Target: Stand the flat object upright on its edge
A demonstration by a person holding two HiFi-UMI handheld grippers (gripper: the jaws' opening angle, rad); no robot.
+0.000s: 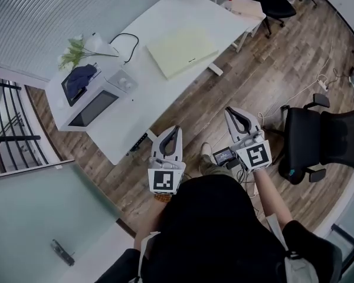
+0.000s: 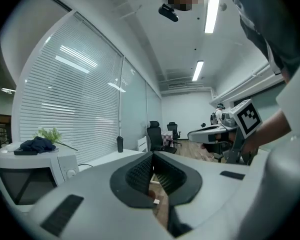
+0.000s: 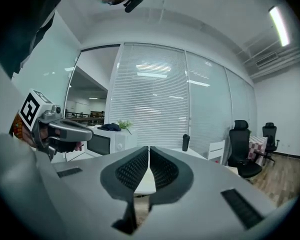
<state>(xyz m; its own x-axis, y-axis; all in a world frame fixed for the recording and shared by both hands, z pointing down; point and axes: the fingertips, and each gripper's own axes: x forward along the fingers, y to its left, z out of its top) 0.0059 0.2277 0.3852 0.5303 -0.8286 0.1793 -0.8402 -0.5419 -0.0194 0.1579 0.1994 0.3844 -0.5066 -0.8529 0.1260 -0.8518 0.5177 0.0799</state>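
Far left, the microwave (image 1: 91,102) sits on the table's end with a dark cloth (image 1: 79,78) on top. Along the table (image 1: 144,96) lies the board (image 1: 182,50), pale yellow-green, lying flat close to the near edge and untouched. Down to the left gripper (image 1: 174,132): jaws pressed together, nothing between them, held out over the floor (image 1: 224,87) near the table's corner and well short of the board. The right gripper (image 1: 235,115) is the same, closed and empty, beside the chair (image 1: 321,140). This looks like the approach, with the lift not yet begun. Next, I'd say, the jaws must open, one gripper must catch the board's edge and tip it up, and the other must steady it on its edge.
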